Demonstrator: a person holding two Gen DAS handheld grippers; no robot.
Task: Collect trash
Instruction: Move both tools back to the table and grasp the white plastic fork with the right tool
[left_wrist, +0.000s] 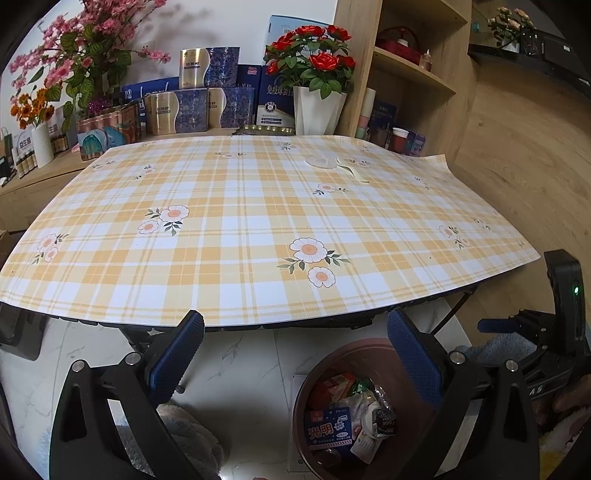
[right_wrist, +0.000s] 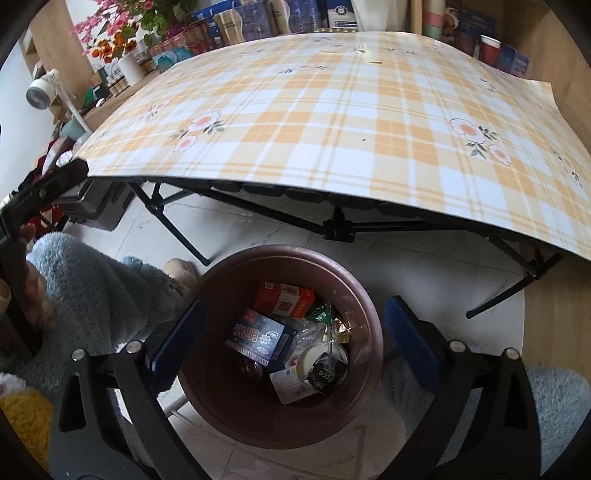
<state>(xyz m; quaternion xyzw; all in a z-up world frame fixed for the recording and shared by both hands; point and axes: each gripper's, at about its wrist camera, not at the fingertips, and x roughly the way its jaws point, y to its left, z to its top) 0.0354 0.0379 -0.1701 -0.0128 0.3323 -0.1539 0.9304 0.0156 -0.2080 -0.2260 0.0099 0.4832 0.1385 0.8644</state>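
Note:
A round brown bin (right_wrist: 218, 406) stands on the floor just in front of the table. It holds a blue carton (right_wrist: 258, 338), a red-orange carton (right_wrist: 284, 297), a black sachet (right_wrist: 327, 374) and clear and white wrappers. My right gripper (right_wrist: 295, 310) hangs open straight above the bin, with nothing between its blue pads. My left gripper (left_wrist: 295, 332) is open and empty too, at the table's front edge, with the bin (left_wrist: 304, 398) below its right finger. On the far side of the checked tablecloth (left_wrist: 229, 236) lie a flat clear plastic piece (left_wrist: 323, 162) and a pale strip (left_wrist: 356, 173).
Boxes, potted red roses (left_wrist: 314, 55) and pink flowers line the ledge behind the table. Wooden shelves (left_wrist: 413, 70) rise at the right. Black folding legs (right_wrist: 340, 229) run under the tabletop. Fluffy grey-blue sleeves (right_wrist: 96, 288) flank the bin on a white marble floor.

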